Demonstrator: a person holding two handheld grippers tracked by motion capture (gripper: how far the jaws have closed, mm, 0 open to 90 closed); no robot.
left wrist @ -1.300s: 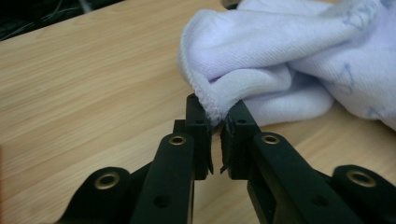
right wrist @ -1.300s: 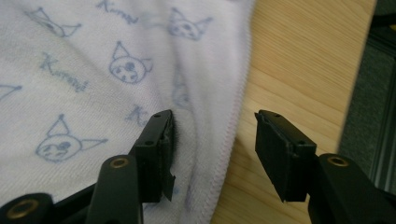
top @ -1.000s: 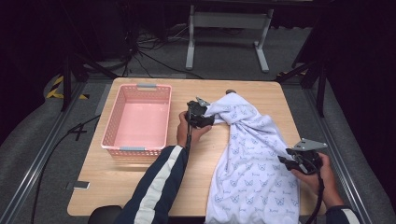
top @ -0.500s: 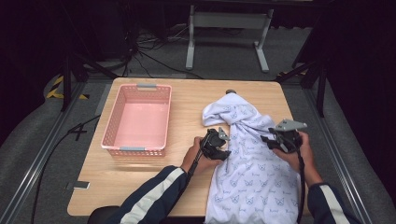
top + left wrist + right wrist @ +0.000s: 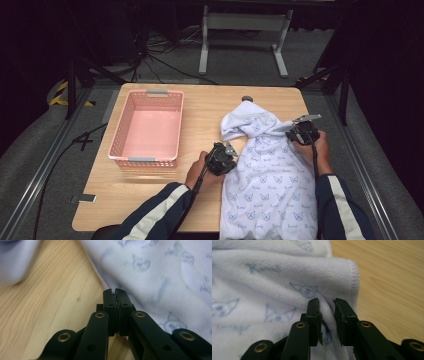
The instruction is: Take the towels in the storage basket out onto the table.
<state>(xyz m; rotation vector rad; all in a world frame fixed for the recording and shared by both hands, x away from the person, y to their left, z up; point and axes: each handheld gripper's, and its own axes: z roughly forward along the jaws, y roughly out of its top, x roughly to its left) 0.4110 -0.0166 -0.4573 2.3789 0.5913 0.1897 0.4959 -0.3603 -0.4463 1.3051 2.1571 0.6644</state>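
White towel (image 5: 270, 170) right of basket (image 5: 147, 129): my left gripper (image 5: 115, 291) clenched on its edge, right gripper (image 5: 326, 302) closing on a fold; thin pinch, either could slip.

Even overhead light brightens the table (image 5: 150, 200) while surroundings stay dark; close gripper views are soft (blurred at upper edges).

The white printed cloth with pale blue animal faces (image 5: 272, 185) runs off the bottom edge of the high view. In the left gripper view, its bunched part at the upper left is blurred, and whether any cloth is caught between the closed black fingers (image 5: 109, 302) cannot be told.
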